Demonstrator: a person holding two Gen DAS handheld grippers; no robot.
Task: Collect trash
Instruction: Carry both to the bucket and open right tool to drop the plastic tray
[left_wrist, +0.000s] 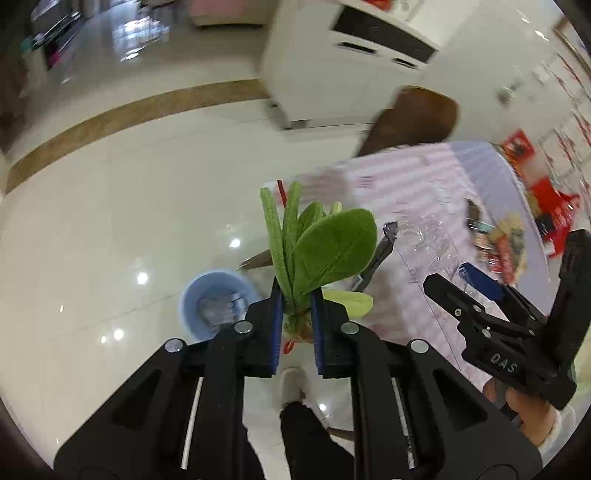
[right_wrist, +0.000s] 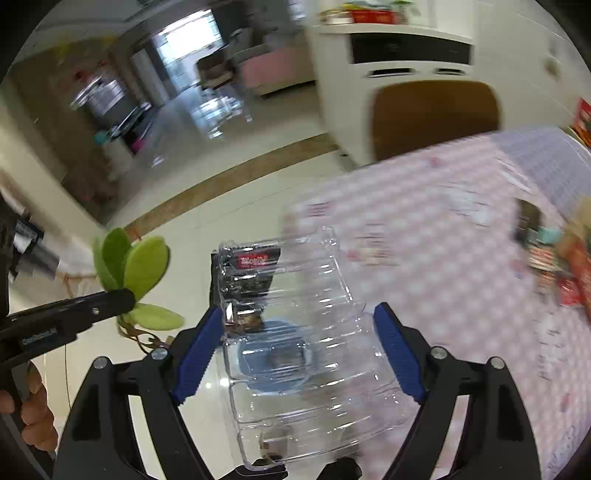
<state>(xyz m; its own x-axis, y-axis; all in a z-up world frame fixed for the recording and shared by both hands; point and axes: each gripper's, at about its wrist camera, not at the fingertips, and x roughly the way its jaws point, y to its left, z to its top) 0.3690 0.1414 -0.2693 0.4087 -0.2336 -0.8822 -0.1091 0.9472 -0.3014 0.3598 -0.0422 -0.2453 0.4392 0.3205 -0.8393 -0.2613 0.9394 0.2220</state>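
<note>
While both loads are carried off the edge of the pink-checked tablecloth table (right_wrist: 461, 221), the round light-blue plastic bin (left_wrist: 216, 302) on the glossy white floor serves as the landmark. Above and just right of the bin, a green leafy plant sprig with a bound stem base (left_wrist: 317, 251) is pinched near its base by the left gripper (left_wrist: 295, 314), whose blue-padded jaws are nearly closed on it. A clear ribbed plastic clamshell container (right_wrist: 295, 350) is spanned by the right gripper (right_wrist: 303, 354), with jaws set wide against its sides; the bin is seen through its transparent wall, directly beneath. Whether the grip is firm cannot be told. A slip of the slick, flexible container is judged the main risk, since thin walls may buckle under pressure. The sprig could miss the bin if released too far right of the rim.
</note>
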